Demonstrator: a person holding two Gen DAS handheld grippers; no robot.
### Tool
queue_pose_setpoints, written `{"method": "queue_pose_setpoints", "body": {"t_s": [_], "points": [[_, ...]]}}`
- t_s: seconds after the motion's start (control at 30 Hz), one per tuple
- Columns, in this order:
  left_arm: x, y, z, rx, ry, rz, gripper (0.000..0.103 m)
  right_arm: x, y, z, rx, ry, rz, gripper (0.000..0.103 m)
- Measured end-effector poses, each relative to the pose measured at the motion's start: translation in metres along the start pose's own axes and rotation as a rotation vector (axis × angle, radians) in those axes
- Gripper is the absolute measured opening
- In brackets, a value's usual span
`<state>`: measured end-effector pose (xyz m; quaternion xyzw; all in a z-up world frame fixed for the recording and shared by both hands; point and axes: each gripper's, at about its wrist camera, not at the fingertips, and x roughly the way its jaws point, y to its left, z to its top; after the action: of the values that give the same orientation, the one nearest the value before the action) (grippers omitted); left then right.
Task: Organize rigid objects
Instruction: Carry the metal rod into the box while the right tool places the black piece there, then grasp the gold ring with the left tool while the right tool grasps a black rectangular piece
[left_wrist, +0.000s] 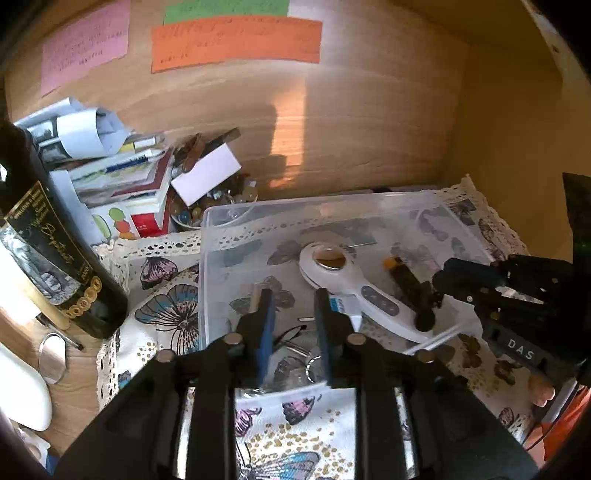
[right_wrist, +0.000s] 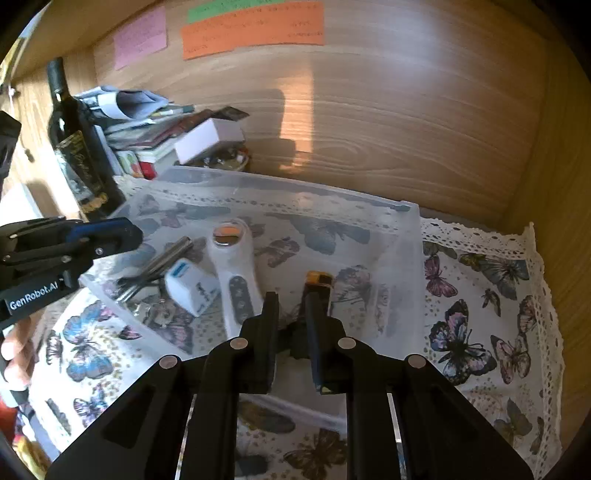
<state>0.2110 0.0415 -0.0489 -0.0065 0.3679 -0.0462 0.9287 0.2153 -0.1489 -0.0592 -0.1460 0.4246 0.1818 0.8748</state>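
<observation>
Now, bin contents: clear plastic bin (right_wrist: 406, 236) holds one white handheld device (right_wrist: 232, 266), one white charger (right_wrist: 190, 286), one dark orange-capped item (right_wrist: 318, 282).
Right gripper (right_wrist: 291, 306): spread, orange-capped item between its fingers.
Left gripper (left_wrist: 293, 302): spread, above bin.

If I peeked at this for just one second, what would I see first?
Probably the clear plastic box in the middle, sitting on a butterfly cloth, with a white handheld gadget lying inside it. Next, the black right gripper reaching into the box around a dark stick with an orange tip. Then the tall dark wine bottle standing at the left, and the orange paper on the wooden wall.
</observation>
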Motion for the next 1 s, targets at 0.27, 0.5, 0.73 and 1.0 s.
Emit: {"method": "queue_pose_setpoints", "body": {"t_s": [0.27, 0.5, 0.73, 1.0], "points": [[-0.033, -0.011, -0.009, 0.028, -0.071, 0.004, 0.058, -0.035, -0.002, -0.006, 0.008, -0.074, -0.004, 0.038], [-0.039, -0.027, -0.027, 0.036, -0.043, -0.047, 0.071, -0.061, -0.007, -0.025, 0.010, -0.113, -0.026, 0.062], [-0.022, -0.053, -0.049, 0.068, 0.041, -0.113, 0.071, -0.070, -0.016, -0.052, 0.019, -0.100, -0.037, 0.069], [0.014, -0.083, -0.064, 0.083, 0.170, -0.201, 0.059, -0.066, -0.028, -0.080, 0.043, -0.048, -0.031, 0.069]]}}
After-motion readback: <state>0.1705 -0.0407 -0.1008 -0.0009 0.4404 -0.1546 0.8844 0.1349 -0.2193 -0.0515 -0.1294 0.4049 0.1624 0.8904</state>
